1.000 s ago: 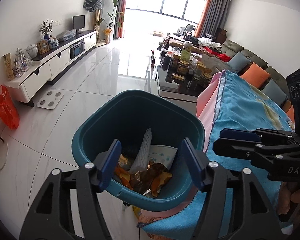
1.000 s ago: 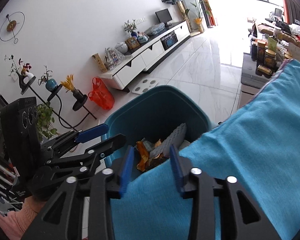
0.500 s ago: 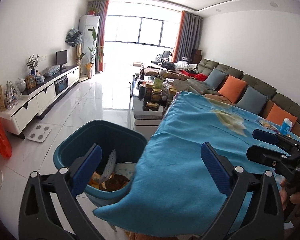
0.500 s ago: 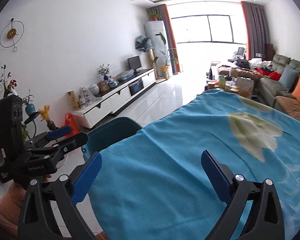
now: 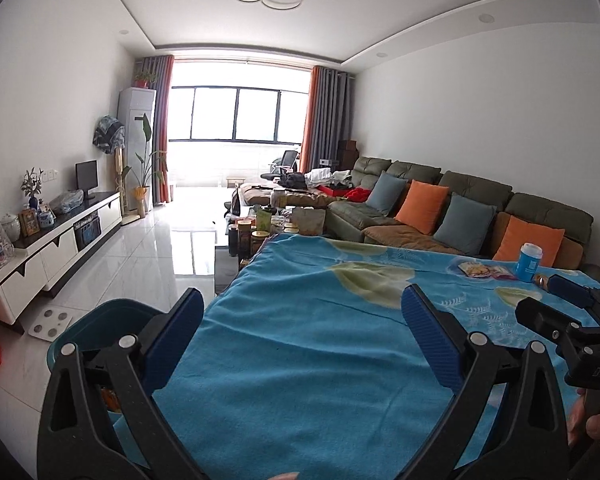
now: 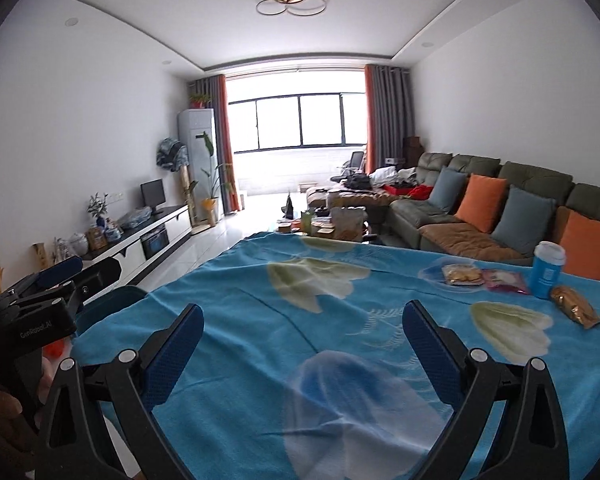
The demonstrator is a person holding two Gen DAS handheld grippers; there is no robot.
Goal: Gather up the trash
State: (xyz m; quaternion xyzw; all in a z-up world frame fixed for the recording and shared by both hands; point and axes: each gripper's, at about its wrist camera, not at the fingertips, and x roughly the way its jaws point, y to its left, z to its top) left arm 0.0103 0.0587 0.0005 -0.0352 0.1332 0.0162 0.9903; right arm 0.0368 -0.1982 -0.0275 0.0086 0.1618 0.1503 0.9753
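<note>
Two handheld claws are hovering over a table (image 6: 228, 320) draped in a blue blanket printed with pale leaves, in a bright living room. The left claw (image 5: 302, 322) is standing with its blue pads spread wide apart and nothing between them, above the blanket near the table's left edge. The right claw (image 6: 302, 334) is likewise gaping wide and gripping nothing, pointing slightly downward across the middle of the table.

The remaining trash is lying together toward the table's far right corner: a clear snack packet (image 6: 462, 275) with yellowish contents, a pink wrapper (image 6: 502, 280) just beside it on the right, a blue cup with a white lid (image 6: 547, 269) standing upright next to the wrapper, and a brown crinkled packet (image 6: 574, 306) lying just in front of the cup. All four are sitting well apart from both claws.

A teal bin (image 5: 100, 320) is standing on the tiled floor just off the table's near left corner, its rim partly hidden behind the left claw's arm; a scrap of orange litter is showing inside it. A green sofa (image 5: 476, 196) with orange and grey cushions is running along the right wall behind the table.
</note>
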